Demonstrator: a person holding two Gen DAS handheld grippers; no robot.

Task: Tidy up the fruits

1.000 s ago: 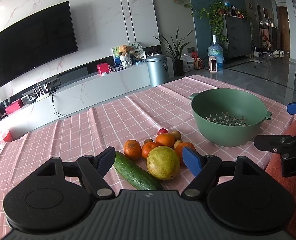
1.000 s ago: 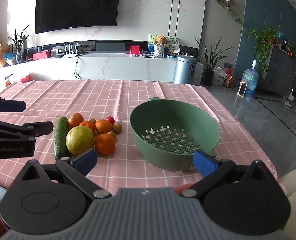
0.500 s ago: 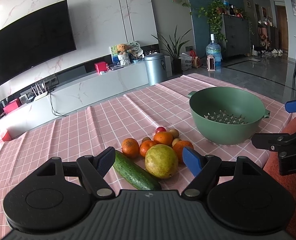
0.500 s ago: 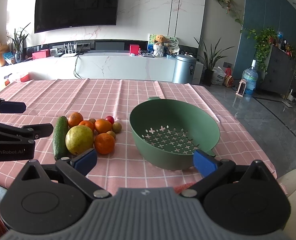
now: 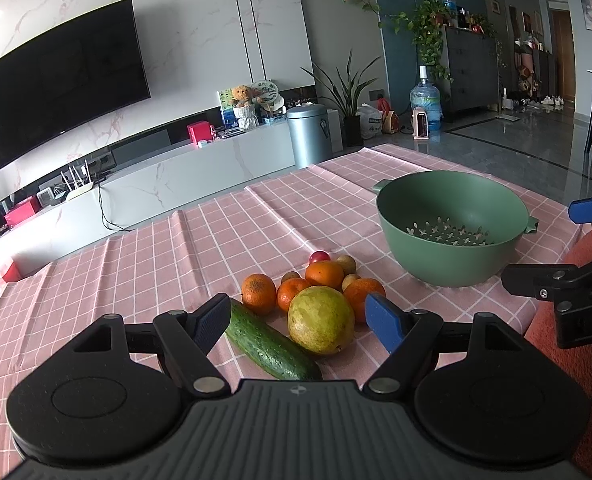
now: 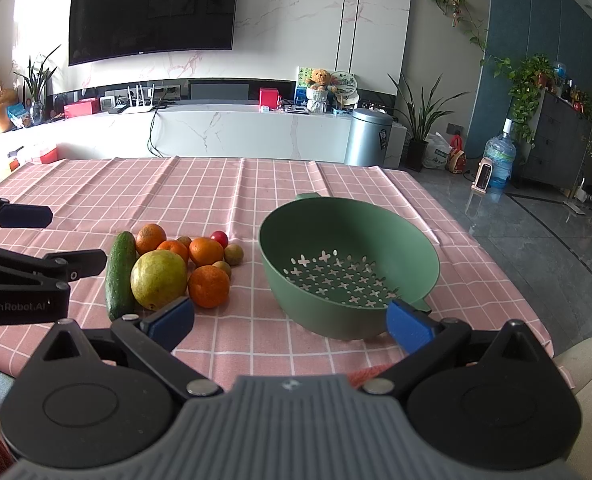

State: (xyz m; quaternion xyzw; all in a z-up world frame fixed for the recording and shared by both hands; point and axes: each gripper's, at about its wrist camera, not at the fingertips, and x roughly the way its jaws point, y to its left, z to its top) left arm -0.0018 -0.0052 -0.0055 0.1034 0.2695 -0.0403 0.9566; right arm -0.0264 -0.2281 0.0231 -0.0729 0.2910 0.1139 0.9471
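Note:
A pile of fruit lies on the pink checked tablecloth (image 5: 176,264): a big yellow-green pear-like fruit (image 5: 321,325), a cucumber (image 5: 270,342), several oranges (image 5: 258,288), small brown fruits and a red one (image 5: 319,256). The same pile shows in the right wrist view, with the pear-like fruit (image 6: 158,279) and cucumber (image 6: 120,274). An empty green colander (image 5: 450,226) stands to the right of the pile; it also shows in the right wrist view (image 6: 348,268). My left gripper (image 5: 298,322) is open, just short of the pear-like fruit and cucumber. My right gripper (image 6: 290,318) is open and empty, near the colander's front.
The table's right edge (image 6: 496,264) drops to a grey tiled floor. A white TV console (image 6: 216,128) and a metal bin (image 6: 367,136) stand beyond the far edge. An orange-red cushion (image 5: 588,248) lies at the right near my right gripper.
My left gripper has risen and tilted slightly, so the fruit pile sits a little lower in its view. The right gripper has barely moved. Both stay open.

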